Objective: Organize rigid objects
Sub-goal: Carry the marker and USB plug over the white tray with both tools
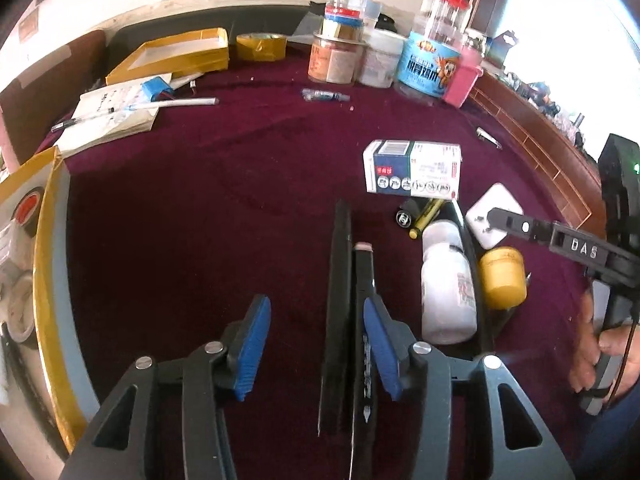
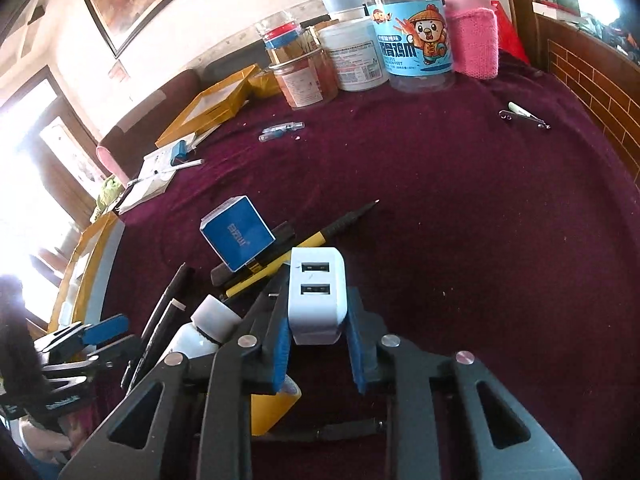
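Two tongs work over the maroon surface (image 1: 200,208). The right tongs (image 2: 320,344) are clamped on a white USB charger (image 2: 317,294), held just above the cloth. The left tongs (image 1: 316,344) stand apart, gripping nothing; a black tray wall (image 1: 338,300) and a black pen (image 1: 364,320) pass between the blue pads. Beside these lie a white bottle (image 1: 446,280) and a yellow-capped jar (image 1: 503,276).
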### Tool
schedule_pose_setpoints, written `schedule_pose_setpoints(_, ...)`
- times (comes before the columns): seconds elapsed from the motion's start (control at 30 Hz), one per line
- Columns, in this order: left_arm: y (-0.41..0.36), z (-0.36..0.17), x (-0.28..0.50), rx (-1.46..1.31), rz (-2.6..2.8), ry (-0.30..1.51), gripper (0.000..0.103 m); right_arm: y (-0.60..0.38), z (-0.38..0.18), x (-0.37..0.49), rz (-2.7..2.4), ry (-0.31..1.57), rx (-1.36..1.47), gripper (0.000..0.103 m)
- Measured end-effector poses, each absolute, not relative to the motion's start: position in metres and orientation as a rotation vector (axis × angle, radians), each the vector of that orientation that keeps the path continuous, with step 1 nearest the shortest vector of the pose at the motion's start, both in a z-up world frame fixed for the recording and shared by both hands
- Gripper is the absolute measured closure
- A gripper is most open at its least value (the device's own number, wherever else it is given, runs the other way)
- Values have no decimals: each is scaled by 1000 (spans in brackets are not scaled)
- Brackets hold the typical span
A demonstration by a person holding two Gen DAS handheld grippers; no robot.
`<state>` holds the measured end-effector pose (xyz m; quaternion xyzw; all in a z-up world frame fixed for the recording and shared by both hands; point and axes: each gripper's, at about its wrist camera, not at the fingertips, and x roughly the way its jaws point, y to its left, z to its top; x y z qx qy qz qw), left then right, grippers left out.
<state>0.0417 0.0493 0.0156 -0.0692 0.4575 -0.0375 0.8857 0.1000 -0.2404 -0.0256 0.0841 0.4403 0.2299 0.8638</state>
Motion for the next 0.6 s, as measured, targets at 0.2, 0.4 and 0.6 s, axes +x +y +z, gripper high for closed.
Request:
schedule_pose_setpoints(0.2, 57, 16, 46, -170, -72, 948, 66, -241, -25, 101, 490, 931, 187, 80)
schedule_pose_setpoints(0.4, 43, 9, 47, -66, -65, 976, 67, -241, -25, 100, 485, 930, 185, 79)
schedule_pose_setpoints(0.6, 30, 7, 53, 6, -28, 940, 68, -241, -25, 100, 485, 929, 186, 80)
